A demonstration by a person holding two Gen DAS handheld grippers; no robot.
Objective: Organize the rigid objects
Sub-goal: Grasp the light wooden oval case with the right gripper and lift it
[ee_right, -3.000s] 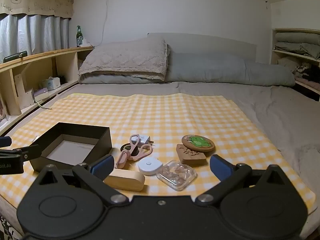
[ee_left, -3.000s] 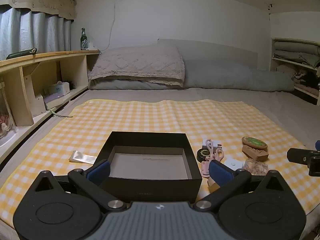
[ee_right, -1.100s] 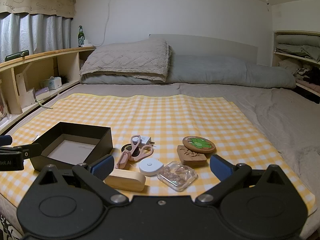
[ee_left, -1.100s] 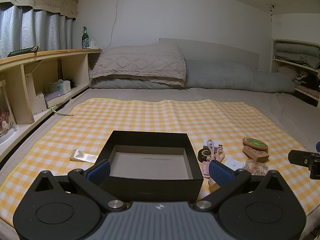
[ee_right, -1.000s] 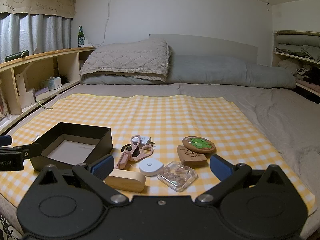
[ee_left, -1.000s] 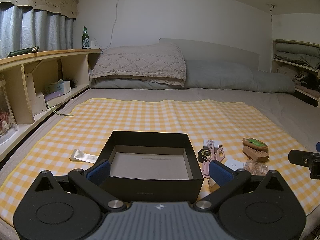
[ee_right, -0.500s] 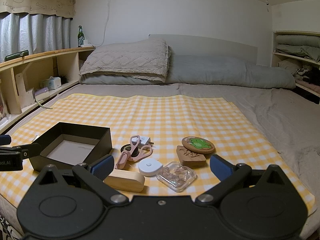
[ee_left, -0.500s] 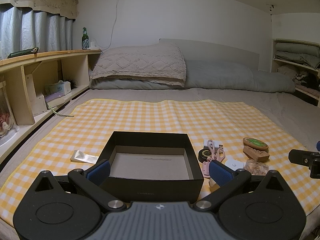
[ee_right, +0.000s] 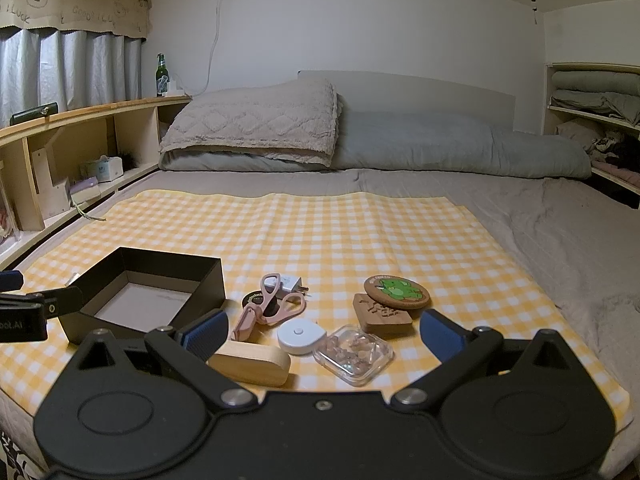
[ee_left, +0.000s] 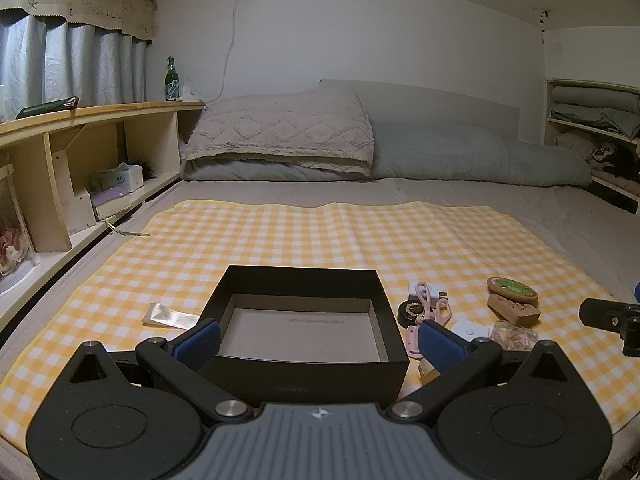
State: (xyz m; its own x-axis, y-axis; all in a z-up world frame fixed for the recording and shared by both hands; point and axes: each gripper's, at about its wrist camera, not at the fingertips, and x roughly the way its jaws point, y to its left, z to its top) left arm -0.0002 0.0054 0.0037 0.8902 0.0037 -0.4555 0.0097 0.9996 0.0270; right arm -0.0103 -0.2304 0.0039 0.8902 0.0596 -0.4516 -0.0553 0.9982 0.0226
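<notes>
An empty black box (ee_left: 304, 376) (ee_right: 96, 300) sits open on the yellow checked cloth (ee_left: 320, 240). To its right lie pink scissors (ee_right: 268, 308), a white charger (ee_right: 290, 282), a black round tin (ee_right: 252, 300), a white round device (ee_right: 300, 336), a wooden oval case (ee_right: 252, 362), a clear plastic box (ee_right: 354, 354), a carved wooden block (ee_right: 380, 314) and a green round coaster (ee_right: 396, 292). My left gripper (ee_left: 318, 340) is open and empty, just in front of the box. My right gripper (ee_right: 322, 334) is open and empty, just in front of the small items.
A clear wrapper (ee_left: 168, 316) lies left of the box. The cloth lies on a grey bed with pillows (ee_left: 280, 140) at the back. Wooden shelves (ee_left: 80, 152) run along the left, with a green bottle (ee_left: 171, 80) on top. Shelves with bedding (ee_left: 592, 120) stand at the right.
Both views have shifted very slightly. The objects and the box have not moved, and both grippers stay open.
</notes>
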